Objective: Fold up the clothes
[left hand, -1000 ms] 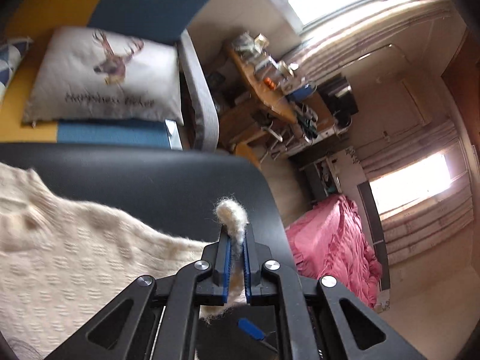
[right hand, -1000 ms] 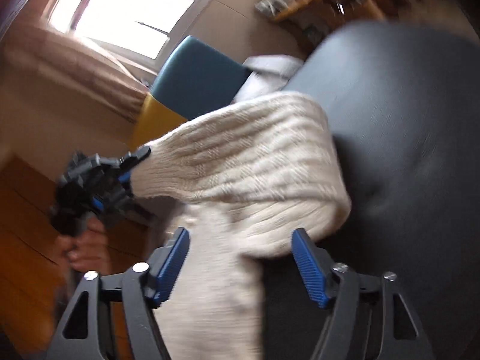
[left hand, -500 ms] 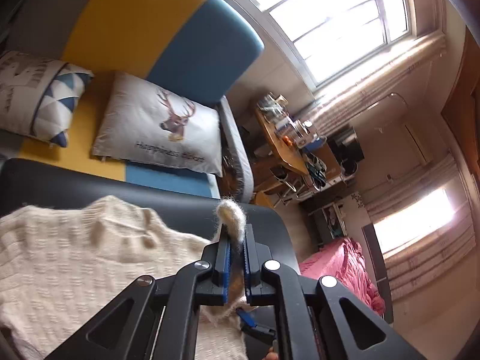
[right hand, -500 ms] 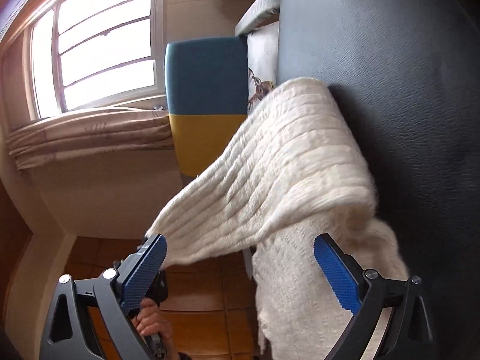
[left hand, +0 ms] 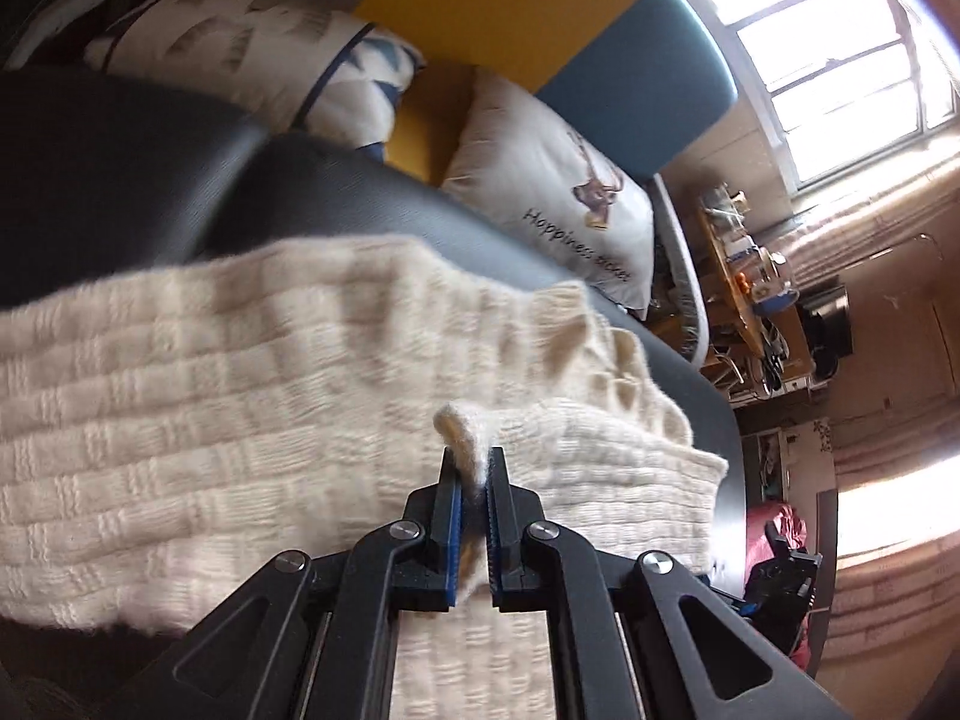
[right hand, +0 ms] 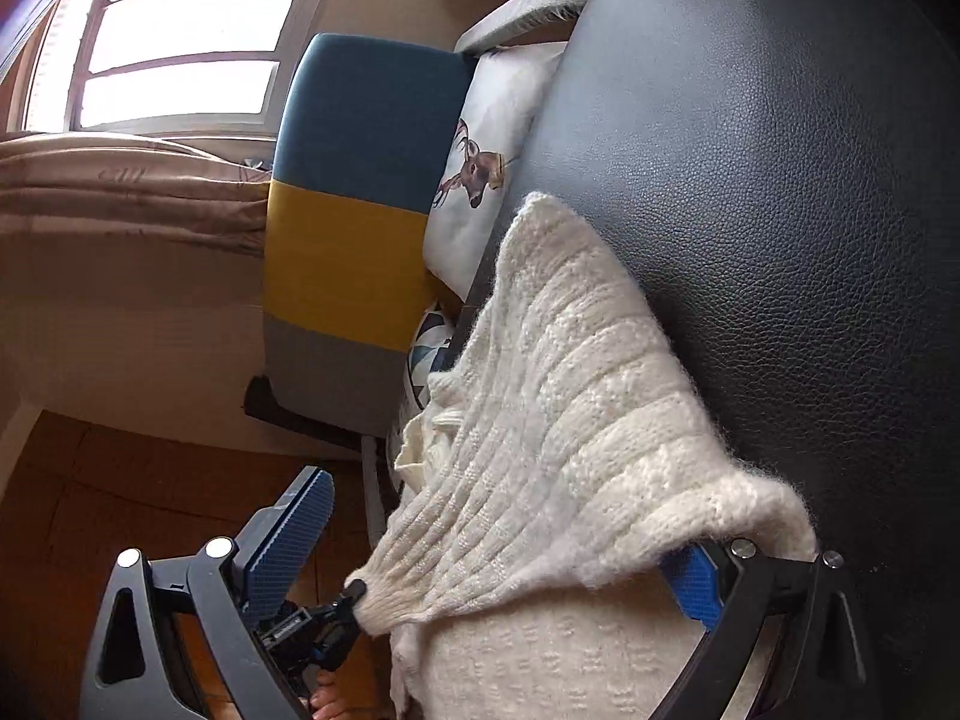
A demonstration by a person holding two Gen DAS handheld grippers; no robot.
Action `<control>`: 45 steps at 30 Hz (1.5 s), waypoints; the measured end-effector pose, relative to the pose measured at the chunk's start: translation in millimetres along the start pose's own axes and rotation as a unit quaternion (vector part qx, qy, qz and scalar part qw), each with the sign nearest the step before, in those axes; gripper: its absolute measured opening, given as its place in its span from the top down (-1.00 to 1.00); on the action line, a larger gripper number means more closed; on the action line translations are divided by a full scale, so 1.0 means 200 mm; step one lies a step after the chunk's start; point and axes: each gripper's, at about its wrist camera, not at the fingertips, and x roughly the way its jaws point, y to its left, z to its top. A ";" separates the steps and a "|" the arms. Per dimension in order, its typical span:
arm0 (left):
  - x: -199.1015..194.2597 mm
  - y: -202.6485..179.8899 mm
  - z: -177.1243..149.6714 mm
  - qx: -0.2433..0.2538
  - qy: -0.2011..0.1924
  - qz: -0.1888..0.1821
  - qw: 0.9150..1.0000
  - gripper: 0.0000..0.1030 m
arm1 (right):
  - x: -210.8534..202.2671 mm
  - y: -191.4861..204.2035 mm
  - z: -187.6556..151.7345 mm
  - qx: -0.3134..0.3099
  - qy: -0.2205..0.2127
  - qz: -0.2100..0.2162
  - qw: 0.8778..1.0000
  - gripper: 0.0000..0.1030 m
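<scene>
A cream knit sweater (left hand: pixel 252 396) lies folded over itself on the black leather table (left hand: pixel 120 180). My left gripper (left hand: pixel 471 474) is shut on a fluffy pinch of the sweater's edge, low over the knit. In the right wrist view the sweater (right hand: pixel 570 396) runs along the table's (right hand: pixel 780 210) left edge, and the left gripper (right hand: pixel 355 593) holds its near corner out past that edge. My right gripper (right hand: pixel 492 558) stands wide open. The sweater's folded edge lies between its fingers and drapes over the right one; the left pad (right hand: pixel 294 531) is bare.
A blue, yellow and grey sofa (right hand: pixel 354 192) stands behind the table with a deer cushion (left hand: pixel 558 192) and a triangle-patterned cushion (left hand: pixel 282 54). A cluttered wooden desk (left hand: pixel 750 276) and pink bedding (left hand: pixel 774 528) are at the right. Wooden floor (right hand: pixel 120 480) shows beyond the table's edge.
My left gripper has swung down and across with the sweater's edge, laying the fold lower over the knit. The right gripper's jaws have widened and it has drawn back toward the near end.
</scene>
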 end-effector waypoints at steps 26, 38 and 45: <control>-0.16 0.22 -0.01 -0.012 -0.032 0.115 0.993 0.90 | -0.26 0.00 -0.11 -0.063 0.021 -0.021 0.998 -0.99; 0.12 -0.12 -0.20 0.161 0.020 0.188 0.969 0.93 | 0.11 0.10 -0.20 -0.240 0.079 -0.140 0.957 -0.96; 0.30 -0.88 -0.22 0.319 0.067 0.001 0.945 0.60 | 0.10 0.08 -0.33 -0.352 0.068 -0.145 0.922 -0.97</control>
